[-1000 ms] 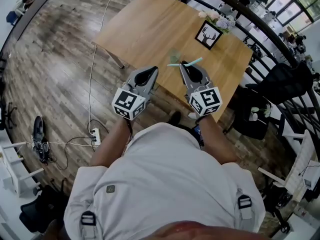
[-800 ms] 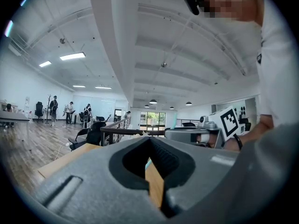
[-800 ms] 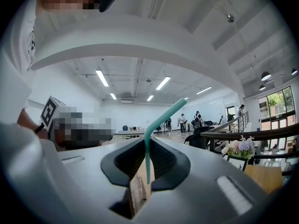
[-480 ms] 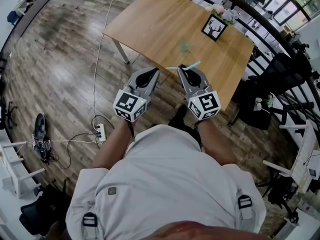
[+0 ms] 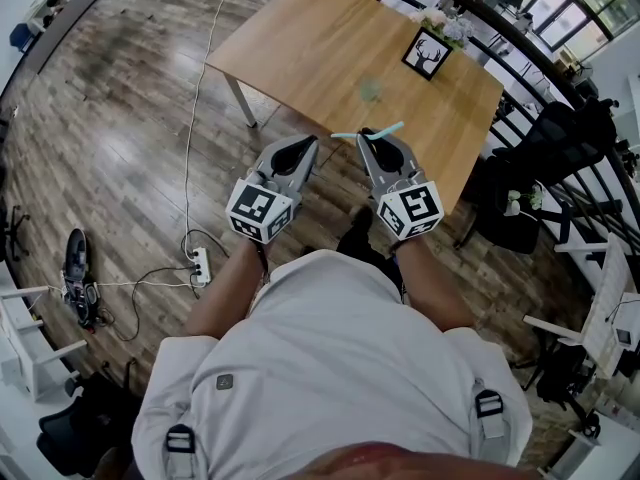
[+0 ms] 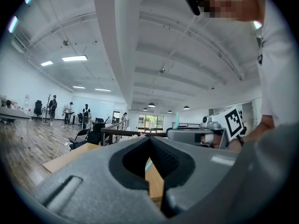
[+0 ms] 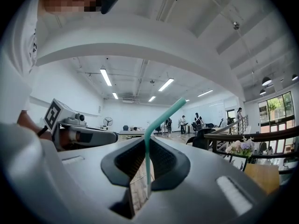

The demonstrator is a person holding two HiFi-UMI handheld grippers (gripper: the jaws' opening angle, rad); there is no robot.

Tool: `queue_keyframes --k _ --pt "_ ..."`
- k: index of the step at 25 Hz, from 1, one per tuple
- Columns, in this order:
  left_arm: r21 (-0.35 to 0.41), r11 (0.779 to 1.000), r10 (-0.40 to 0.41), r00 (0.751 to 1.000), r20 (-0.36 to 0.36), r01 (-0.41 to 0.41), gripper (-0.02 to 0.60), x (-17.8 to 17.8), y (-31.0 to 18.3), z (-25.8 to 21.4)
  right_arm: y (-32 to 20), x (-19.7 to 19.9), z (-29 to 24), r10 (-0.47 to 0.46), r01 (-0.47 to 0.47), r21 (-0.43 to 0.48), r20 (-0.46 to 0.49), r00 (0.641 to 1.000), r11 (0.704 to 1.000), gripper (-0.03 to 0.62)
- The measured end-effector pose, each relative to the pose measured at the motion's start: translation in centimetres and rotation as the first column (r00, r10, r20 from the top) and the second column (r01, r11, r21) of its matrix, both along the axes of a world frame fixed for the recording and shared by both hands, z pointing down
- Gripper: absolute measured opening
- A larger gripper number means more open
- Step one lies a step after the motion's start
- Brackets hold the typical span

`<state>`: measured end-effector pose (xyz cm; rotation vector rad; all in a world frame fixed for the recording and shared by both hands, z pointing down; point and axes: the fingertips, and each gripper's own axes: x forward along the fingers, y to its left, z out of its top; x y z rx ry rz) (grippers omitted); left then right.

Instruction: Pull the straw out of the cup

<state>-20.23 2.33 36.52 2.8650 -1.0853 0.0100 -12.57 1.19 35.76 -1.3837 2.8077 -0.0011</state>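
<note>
My right gripper (image 5: 368,138) is shut on a teal bendy straw (image 5: 368,131), which lies crosswise at its tips over the floor, short of the table's near edge. In the right gripper view the straw (image 7: 147,164) runs up between the jaws and bends off to the upper right. A small clear cup (image 5: 370,90) stands on the wooden table (image 5: 300,53), well beyond both grippers. My left gripper (image 5: 303,148) hovers beside the right one; its jaws (image 6: 149,140) meet with nothing between them. The right gripper (image 6: 196,134) also shows in the left gripper view.
A framed deer picture (image 5: 425,53) and flowers (image 5: 447,28) stand at the table's far edge. A dark railing (image 5: 540,58) and a black chair (image 5: 505,218) are to the right. A power strip (image 5: 200,264) with cables lies on the floor at left.
Both grippers have drawn back from the table toward the person, and the straw went with the right one. The cup stayed on the table and now lies farther from the tips.
</note>
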Motion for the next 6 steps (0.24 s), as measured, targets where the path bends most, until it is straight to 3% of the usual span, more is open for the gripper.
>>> queue_keyframes --k 6 --pt "-0.001 1.000 -0.005 1.000 -0.004 0.005 0.005 -1.26 0.36 0.03 0.40 -1.03 -0.18 -0.002 0.002 -0.002 0.006 1.000 1.000 0.038"
